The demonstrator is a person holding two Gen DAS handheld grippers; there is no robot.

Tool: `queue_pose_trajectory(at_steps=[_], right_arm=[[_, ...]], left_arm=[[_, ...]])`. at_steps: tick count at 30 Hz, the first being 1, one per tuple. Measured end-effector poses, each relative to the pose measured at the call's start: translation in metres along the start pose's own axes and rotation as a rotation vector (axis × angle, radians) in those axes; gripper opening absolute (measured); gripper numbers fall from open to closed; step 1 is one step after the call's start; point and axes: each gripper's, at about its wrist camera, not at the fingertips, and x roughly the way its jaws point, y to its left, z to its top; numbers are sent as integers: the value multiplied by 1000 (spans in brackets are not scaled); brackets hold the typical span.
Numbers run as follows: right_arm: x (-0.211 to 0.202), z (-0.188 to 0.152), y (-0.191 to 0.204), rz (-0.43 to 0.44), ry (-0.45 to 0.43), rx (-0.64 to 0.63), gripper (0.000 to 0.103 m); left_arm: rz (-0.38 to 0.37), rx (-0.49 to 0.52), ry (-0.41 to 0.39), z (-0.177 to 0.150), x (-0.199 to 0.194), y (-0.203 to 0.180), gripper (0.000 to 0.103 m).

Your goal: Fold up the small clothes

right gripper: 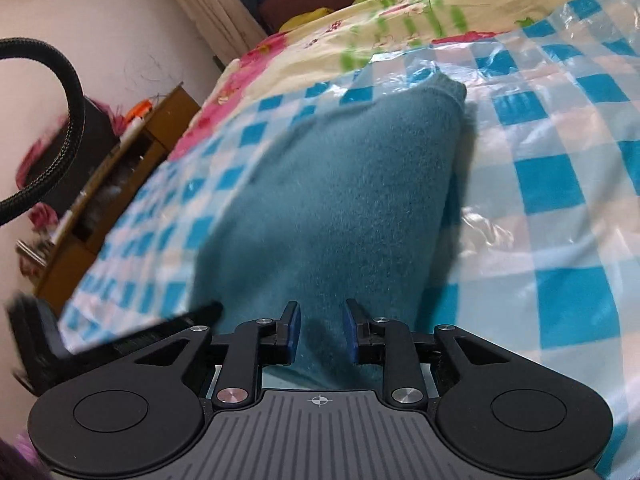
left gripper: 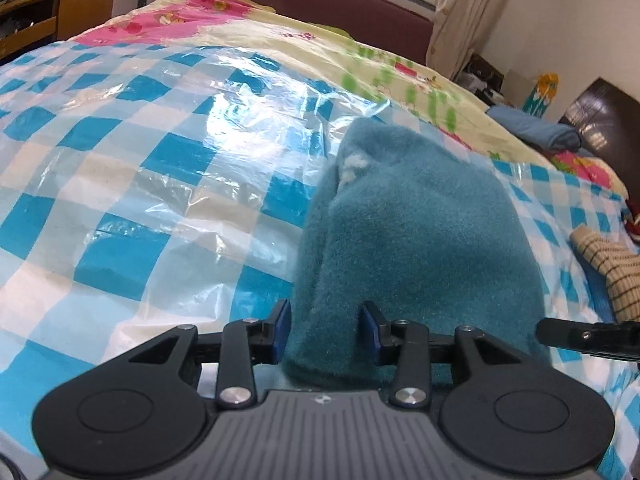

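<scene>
Bedroom: bed under a floral quilt, topped by a blue-and-white checked plastic sheet; wooden desk at far left, curtained window behind the headboard.
Left gripper: blue pads set on either side of the near edge of the teal fleece garment, fabric filling the gap; seemingly pinching it, though firmness of contact cannot be told.
Teal fleece garment: bunched on the plastic sheet, rising away from both cameras, a small white patch near its far end.
Right gripper: pads likewise flanking the near edge of the garment, apparently nipping it just beside the left one.
Right of garment: striped cloth on the sheet, a rolled blue item well beyond.
Step in hand, judged: lifting the near edge to fold it over.
Doing it well: keep both grips level, pull the edge taut between them, carry it toward the far end together, avoid dragging the slippery sheet, release only once edges line up.
</scene>
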Motion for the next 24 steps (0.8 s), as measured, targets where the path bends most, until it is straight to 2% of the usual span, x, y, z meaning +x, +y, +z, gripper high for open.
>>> queue_pose_trajectory(at_steps=[4,6,9,12,14,17,19,22,24], right_arm=[[-8,4,0,25,-1,4,25],[-19,9,-1,29,-30,-11,25],[-27,20,-8,29,-89,-3,25],[-23,41,-21,-16,-143,16,30],[-15,57,-30,-32,-158,50,35],[2,79,-50,-50,-178,146,37],[14,92,-63,-56,-187,210,42],[37,108,-79,-57,-179,269,43],[53,118,-84,-69,-163,277,43]], left_arm=[[39,35,0,-2,-14,-3,45],[56,38,-8,0,-24,0,44],[61,57,-54,9,-40,-5,44],[47,98,-112,25,-46,-21,44],[25,122,-135,35,-38,-32,44],[3,152,-136,44,-14,-41,44],[0,160,-99,44,7,-44,44],[18,167,-30,32,33,-38,44],[7,161,-24,26,36,-34,44]])
